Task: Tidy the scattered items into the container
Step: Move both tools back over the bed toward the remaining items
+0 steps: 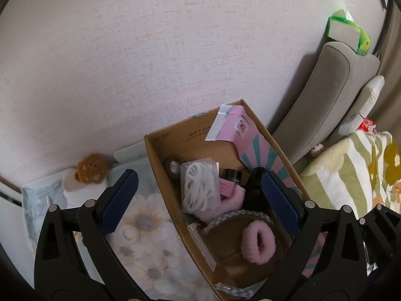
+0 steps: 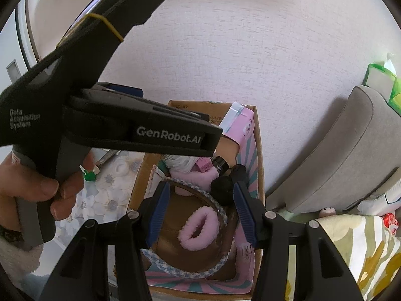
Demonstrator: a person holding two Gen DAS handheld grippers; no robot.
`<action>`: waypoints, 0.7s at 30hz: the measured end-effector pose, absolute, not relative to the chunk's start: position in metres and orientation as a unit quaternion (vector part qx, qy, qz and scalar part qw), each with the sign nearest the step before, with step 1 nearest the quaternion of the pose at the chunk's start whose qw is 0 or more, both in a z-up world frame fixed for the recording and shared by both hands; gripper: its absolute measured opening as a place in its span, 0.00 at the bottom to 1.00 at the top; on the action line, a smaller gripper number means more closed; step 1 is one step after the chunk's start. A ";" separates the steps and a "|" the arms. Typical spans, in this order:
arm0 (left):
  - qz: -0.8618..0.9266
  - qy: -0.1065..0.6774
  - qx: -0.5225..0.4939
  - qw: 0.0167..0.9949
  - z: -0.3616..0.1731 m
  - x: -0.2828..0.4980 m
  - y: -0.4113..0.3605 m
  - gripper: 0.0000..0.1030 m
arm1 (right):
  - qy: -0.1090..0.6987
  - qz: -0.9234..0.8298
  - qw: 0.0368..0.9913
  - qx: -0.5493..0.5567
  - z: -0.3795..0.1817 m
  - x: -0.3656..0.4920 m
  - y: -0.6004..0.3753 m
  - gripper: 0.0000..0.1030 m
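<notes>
Where lettering could be read, the left gripper's (image 2: 140,135) black body carried "GenRobot.AI" in white on its side and "Data Acquisition System" on the handle, seen in the right wrist view; the cardboard box (image 1: 155,155) bore upside-down print "ZX" on the inside of its far wall, with a longer code beside it too small to read. A small black jar (image 1: 231,175) near the middle of the box had a label I could not make out.

A hand (image 2: 42,188) wrapped around the left gripper's handle, fingers curled at the grip, holding it tilted downward over the box's left edge. Its jaws stood wide apart with nothing between the blue pads (image 1: 120,200), one pad over the floral cloth (image 1: 150,225) outside the box, the other over the box's right side. The right gripper (image 2: 200,215) pointed down into the box, jaws partly apart and gripping nothing, straddling a pink fluffy scrunchie (image 2: 198,230) that lay loose on a brown round thing inside the box's near end.

Also in the box were a packet of white plastic pieces (image 1: 198,185), a pink carton (image 1: 235,128) leaning at the far right corner, and a black lump (image 2: 225,185). A small brown plush (image 1: 91,168) sat outside, by the wall at the surface's far left edge.
</notes>
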State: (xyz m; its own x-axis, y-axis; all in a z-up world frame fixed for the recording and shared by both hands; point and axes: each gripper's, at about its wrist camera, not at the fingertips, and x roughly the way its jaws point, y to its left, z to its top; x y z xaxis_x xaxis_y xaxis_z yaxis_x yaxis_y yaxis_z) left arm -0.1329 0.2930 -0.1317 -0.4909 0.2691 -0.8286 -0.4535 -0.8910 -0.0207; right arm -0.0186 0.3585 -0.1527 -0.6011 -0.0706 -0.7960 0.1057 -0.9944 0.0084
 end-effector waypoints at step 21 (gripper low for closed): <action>0.895 0.076 -0.410 0.156 -0.073 -0.124 0.185 0.96 | 0.014 -0.903 0.032 0.429 -0.122 -0.012 0.344 0.48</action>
State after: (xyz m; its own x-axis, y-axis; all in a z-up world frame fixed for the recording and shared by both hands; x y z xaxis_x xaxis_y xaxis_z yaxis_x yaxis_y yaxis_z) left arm -0.1239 0.1846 -0.0728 -0.6153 0.2167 -0.7579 -0.3412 -0.9400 0.0083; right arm -0.0121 0.3436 -0.1223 -0.6301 -0.0464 -0.7751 0.0696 -0.9976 0.0032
